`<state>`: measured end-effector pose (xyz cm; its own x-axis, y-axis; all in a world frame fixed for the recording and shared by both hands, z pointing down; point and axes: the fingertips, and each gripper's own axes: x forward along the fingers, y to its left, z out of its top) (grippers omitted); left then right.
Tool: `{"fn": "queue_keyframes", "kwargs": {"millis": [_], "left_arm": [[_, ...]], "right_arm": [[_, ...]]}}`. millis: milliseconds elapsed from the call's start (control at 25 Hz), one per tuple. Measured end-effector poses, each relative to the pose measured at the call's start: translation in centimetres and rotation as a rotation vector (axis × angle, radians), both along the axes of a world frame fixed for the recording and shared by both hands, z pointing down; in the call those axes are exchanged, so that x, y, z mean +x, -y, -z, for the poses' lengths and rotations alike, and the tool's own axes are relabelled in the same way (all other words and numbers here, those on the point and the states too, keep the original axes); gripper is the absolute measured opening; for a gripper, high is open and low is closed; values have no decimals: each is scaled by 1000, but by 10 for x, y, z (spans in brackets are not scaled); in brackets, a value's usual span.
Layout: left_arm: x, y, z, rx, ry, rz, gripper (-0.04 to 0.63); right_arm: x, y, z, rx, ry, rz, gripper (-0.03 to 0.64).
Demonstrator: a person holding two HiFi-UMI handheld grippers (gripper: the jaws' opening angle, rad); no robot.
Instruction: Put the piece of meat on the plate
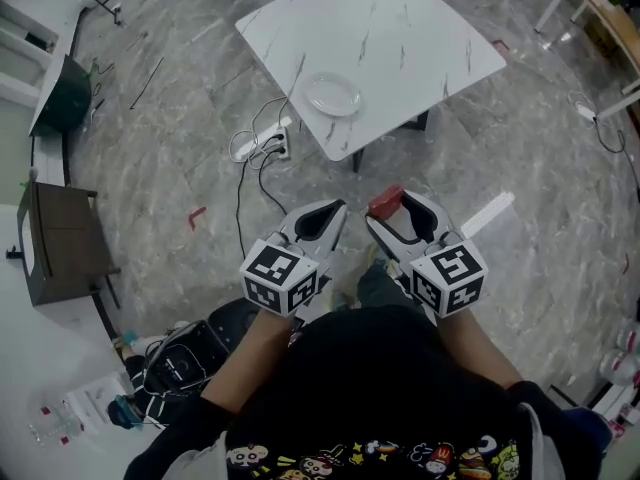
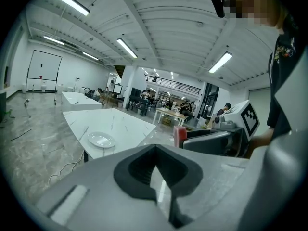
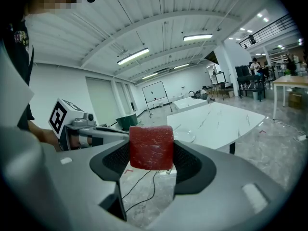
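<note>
R gripper (image 3: 152, 154) clamps meat (image 3: 151, 146), plate (image 1: 332, 94) on table (image 1: 410, 28)

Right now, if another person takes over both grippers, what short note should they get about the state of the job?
Right gripper: shut on the piece of meat, a red block held between its pads.
Left gripper: jaws together, nothing in them.
Plate: empty, near the close edge of the white table, ahead of both grippers, which are over the floor.
Done: the meat is in the grip.
Left: carry it forward to the table, set it on the plate, open the right jaws.
</note>
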<state>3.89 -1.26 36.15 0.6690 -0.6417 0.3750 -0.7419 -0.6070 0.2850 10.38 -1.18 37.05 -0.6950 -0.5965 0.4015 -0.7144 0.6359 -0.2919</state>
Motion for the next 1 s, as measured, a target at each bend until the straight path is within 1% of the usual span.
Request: {"fn": "queue_keyframes", "kwargs": {"millis": [400,760,1000], "left_arm": [[1,27,-4,-38,1,76,0],[14,45,-5,-50,23,100,0],[26,54,-5,-38,40,110,0]], "right_arm": [[9,22,0,-2,14,32,304],[19,37,2,0,37,64,304],[30,44,0,8,44,86,304]]}}
